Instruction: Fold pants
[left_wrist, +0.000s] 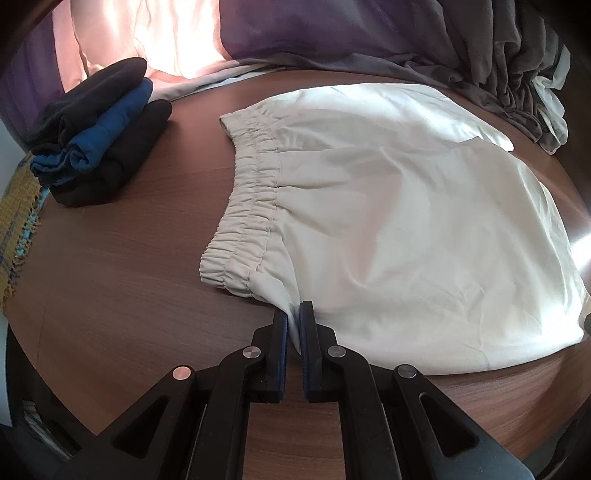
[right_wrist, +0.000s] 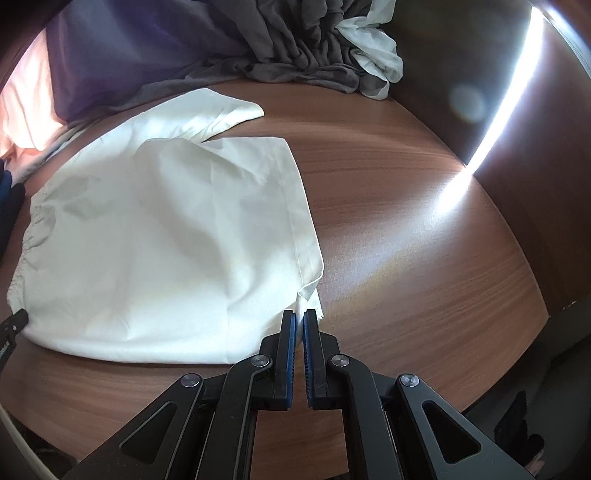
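Note:
Cream-white pants (left_wrist: 388, 229) lie on the brown wooden table (left_wrist: 129, 295), the elastic waistband (left_wrist: 251, 192) at the left and the legs to the right. My left gripper (left_wrist: 294, 317) is shut on the near cloth edge just below the waistband. In the right wrist view the pants (right_wrist: 166, 229) fill the left half, the hem (right_wrist: 295, 206) running down the middle. My right gripper (right_wrist: 299, 317) is shut on the near hem corner. The left gripper's tip (right_wrist: 16, 319) shows at the far left edge.
A stack of folded dark and blue clothes (left_wrist: 103, 129) sits at the table's back left. A heap of grey and white cloth (right_wrist: 325, 48) lies at the back right, purple and pink fabric (left_wrist: 295, 29) behind. A dark wooden wall (right_wrist: 461, 74) bounds the right.

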